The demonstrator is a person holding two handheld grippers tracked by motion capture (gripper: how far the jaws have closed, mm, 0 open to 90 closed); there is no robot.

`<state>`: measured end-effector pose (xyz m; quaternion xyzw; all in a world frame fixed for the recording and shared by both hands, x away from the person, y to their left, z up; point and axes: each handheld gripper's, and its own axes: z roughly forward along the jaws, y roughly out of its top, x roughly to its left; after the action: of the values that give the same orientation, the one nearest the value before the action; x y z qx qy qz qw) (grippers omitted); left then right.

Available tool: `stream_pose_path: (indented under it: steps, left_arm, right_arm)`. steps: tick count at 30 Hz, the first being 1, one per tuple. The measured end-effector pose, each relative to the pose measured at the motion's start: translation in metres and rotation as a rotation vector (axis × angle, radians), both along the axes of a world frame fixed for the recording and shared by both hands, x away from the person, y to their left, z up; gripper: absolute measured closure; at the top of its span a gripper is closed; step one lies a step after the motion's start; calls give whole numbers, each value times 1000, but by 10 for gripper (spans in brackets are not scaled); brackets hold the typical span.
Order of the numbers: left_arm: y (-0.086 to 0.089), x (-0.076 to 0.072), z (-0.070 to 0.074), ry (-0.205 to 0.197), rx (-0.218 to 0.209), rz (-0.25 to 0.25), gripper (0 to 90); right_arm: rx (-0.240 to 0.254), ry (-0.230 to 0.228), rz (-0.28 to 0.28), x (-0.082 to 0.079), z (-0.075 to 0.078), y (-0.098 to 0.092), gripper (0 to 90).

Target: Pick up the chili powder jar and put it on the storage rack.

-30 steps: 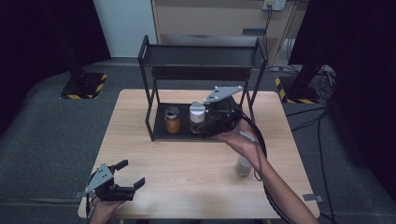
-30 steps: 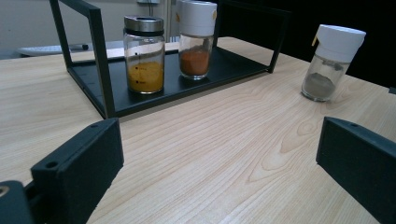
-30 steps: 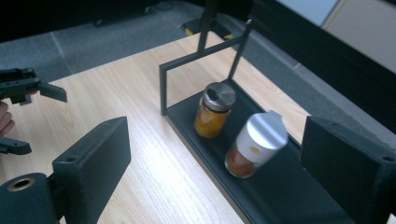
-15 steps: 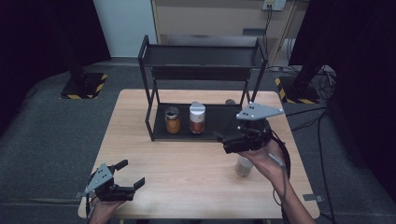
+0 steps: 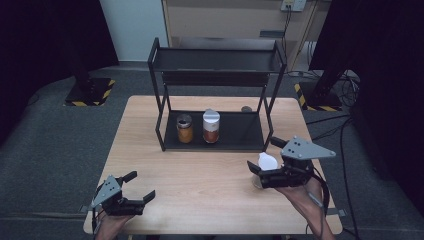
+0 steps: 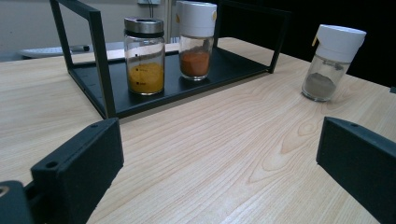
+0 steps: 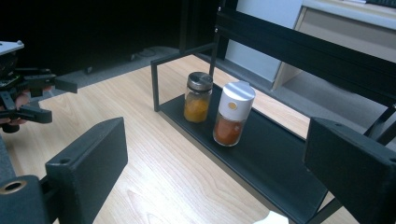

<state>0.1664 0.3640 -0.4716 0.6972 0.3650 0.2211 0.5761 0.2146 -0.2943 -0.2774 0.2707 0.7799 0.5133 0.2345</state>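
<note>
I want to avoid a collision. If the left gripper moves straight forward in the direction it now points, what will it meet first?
The left gripper, open, points across bare table. Straight ahead, the way looks free up to the black rack, near its corner. The grey-powder jar stands right of that line, though depth is uncertain.

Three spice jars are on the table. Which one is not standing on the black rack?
The grey-powder jar with a white cap. It stands on the bare table, right of the rack. The yellow jar and the orange jar stand on the rack's lower shelf.
</note>
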Motion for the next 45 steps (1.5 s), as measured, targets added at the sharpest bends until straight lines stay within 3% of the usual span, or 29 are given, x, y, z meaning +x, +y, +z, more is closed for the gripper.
stream_pose_path:
  steps: [10,31,36,45]
  left_arm:
    - [0,-1,0,-6,-1,1,0]
    - [0,-3,0,-23,-4,4,0]
    - [0,-3,0,-23,-4,4,0]
    - [0,-4,0,-24,-5,6,0]
  right_arm:
    - [1,-36,0,-11,-32,-18,68]
    - [-41,-23,-47,-23,-68,-39,69]
    - [-33,-10,-58,-24,-78,-44,68]
    - [-29,-29,-65,-30,-91,-56,67]
